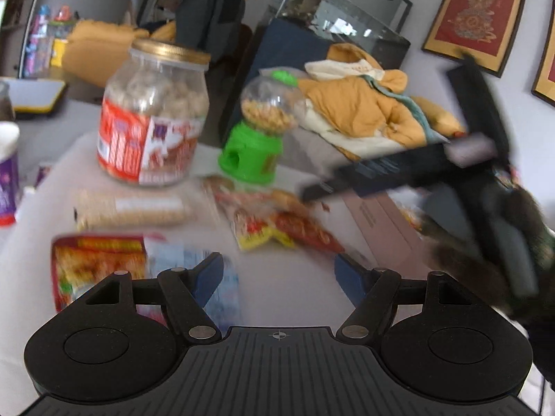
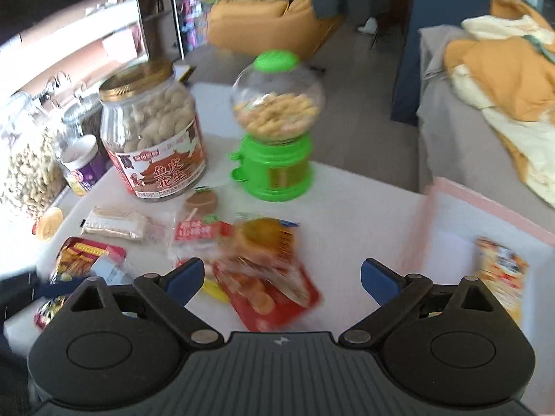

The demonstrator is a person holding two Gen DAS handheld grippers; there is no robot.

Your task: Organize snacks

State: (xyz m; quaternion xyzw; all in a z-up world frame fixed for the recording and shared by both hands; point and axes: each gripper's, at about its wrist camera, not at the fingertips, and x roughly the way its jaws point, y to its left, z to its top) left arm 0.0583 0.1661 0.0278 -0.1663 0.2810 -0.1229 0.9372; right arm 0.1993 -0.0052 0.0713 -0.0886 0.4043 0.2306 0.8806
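Snack packets lie scattered on a white table [image 2: 364, 208]. A red packet [image 2: 270, 291] lies just ahead of my right gripper [image 2: 281, 277], which is open and empty above it. My left gripper [image 1: 277, 270] is open and empty over the table, a red and white packet [image 1: 97, 270] at its left finger. A red and yellow packet [image 1: 277, 225] lies ahead of it. The right gripper's body [image 1: 451, 166] shows blurred at the right in the left wrist view. A pink box [image 2: 485, 215] on the right holds one snack packet [image 2: 499, 270].
A big peanut jar with a gold lid [image 2: 152, 131] and a green candy dispenser [image 2: 277, 128] stand at the table's far side. A wafer packet [image 2: 118, 225] and small cans [image 2: 83, 166] lie left. A couch with orange bedding [image 2: 503, 79] is beyond.
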